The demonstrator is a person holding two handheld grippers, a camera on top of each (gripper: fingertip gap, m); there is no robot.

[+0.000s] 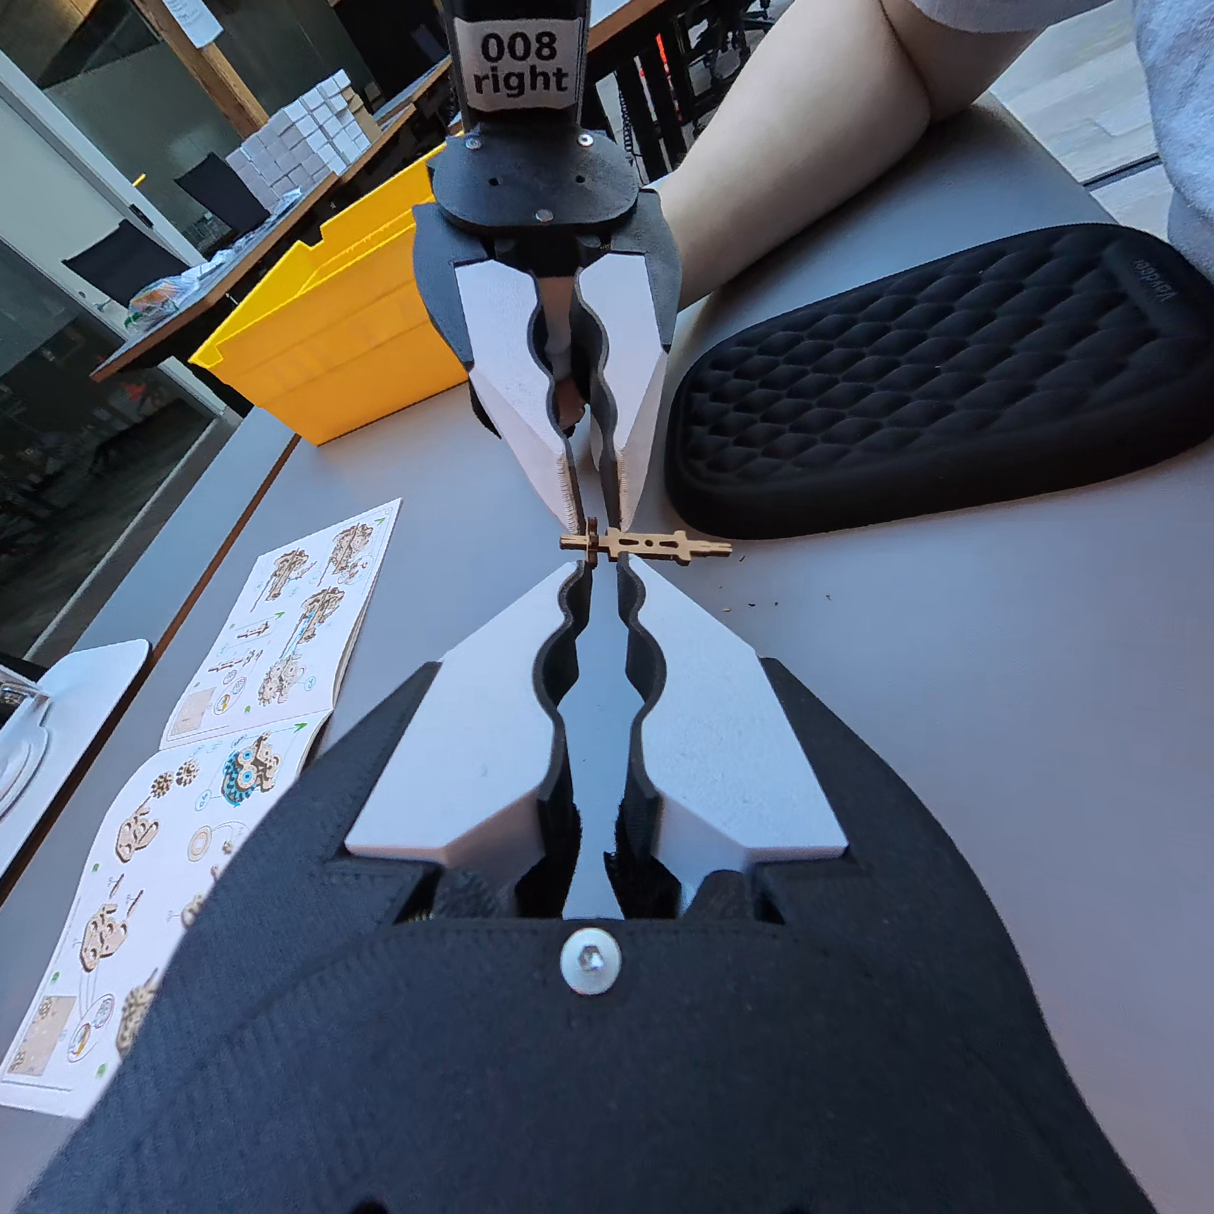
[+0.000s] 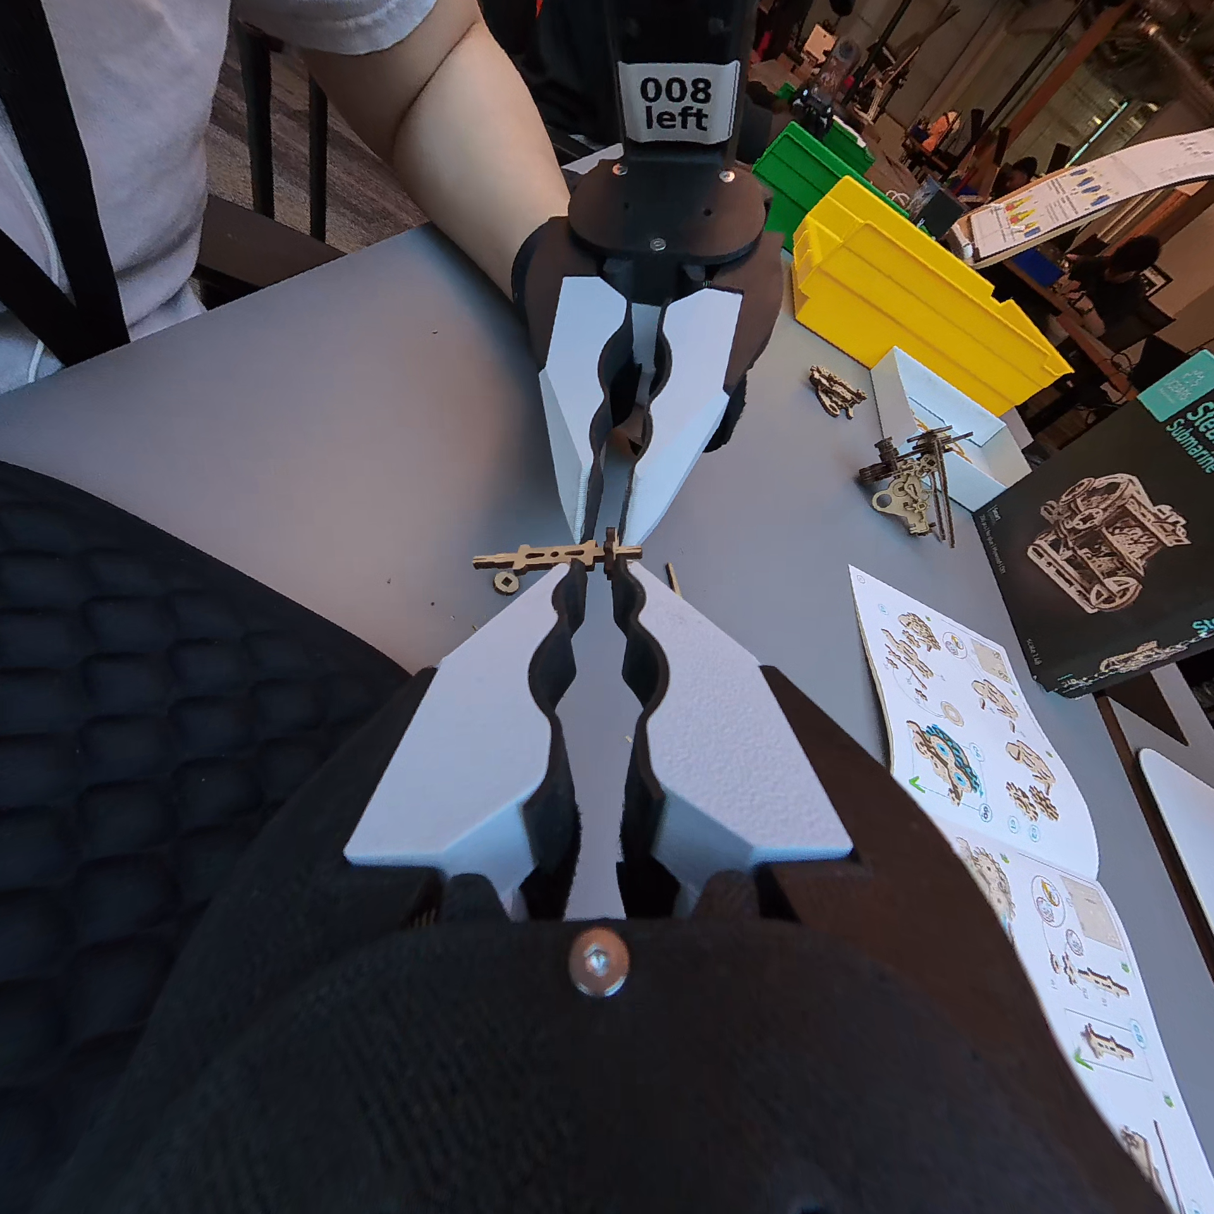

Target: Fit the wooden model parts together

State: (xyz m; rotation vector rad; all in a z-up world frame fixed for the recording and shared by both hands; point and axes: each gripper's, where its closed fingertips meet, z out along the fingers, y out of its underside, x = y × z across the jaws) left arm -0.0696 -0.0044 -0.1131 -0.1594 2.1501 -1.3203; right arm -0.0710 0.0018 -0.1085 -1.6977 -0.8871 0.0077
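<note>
A flat wooden axle (image 1: 657, 545) (image 2: 539, 557) lies level between the two grippers, which meet tip to tip. A small wooden disc (image 1: 591, 542) (image 2: 611, 546) sits edge-on on the axle near one end. My left gripper (image 1: 601, 566) (image 2: 607, 532) and my right gripper (image 2: 598, 570) (image 1: 600, 525) each have jaws a narrow gap apart. Both sets of tips close on the disc and the axle's shoulder beside it, from opposite sides. A loose wooden washer (image 2: 504, 581) lies on the grey table (image 2: 328, 407) under the axle's long end.
A black honeycomb pad (image 1: 952, 368) (image 2: 131, 690) lies beside the axle. An open instruction booklet (image 1: 263, 690) (image 2: 972, 755), yellow bins (image 1: 328, 328) (image 2: 906, 302), a partly built wooden model (image 2: 913, 479), a white box (image 2: 933, 407) and a black kit box (image 2: 1117, 545) surround the work spot. Left and right tips are no more than a few centimetres apart. The partly built wooden model (image 2: 913, 479) is about equally far from each gripper, around 30 cm.
</note>
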